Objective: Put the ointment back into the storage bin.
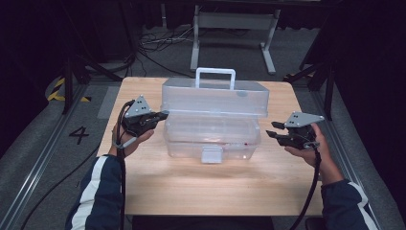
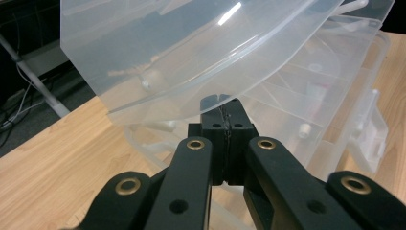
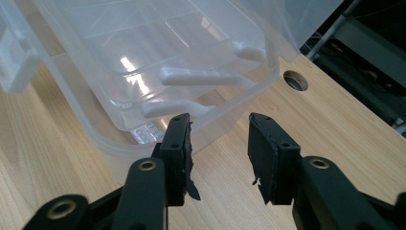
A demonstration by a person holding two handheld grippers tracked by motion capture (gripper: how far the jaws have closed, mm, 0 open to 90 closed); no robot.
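A clear plastic toolbox base (image 1: 213, 139) sits mid-table with its clear lid (image 1: 215, 98) raised above and behind it, white handle (image 1: 215, 72) at the far side. My left gripper (image 1: 165, 115) is at the lid's left edge. In the left gripper view its jaws (image 2: 225, 108) are shut, tips pinching the lid's rim (image 2: 182, 52) over the compartmented base (image 2: 306, 105). My right gripper (image 1: 270, 129) stands open beside the base's right end. In the right gripper view its jaws (image 3: 218, 129) are apart over bare wood, nothing between them, just short of the base (image 3: 143, 62).
A white latch (image 1: 211, 154) hangs on the base's front wall. Small parts, one red (image 1: 245, 143), lie in the compartments. The wooden table (image 1: 210, 187) has a round hole (image 3: 295, 80) near the box's right end. Beyond the far edge are floor cables and a white stand (image 1: 234, 21).
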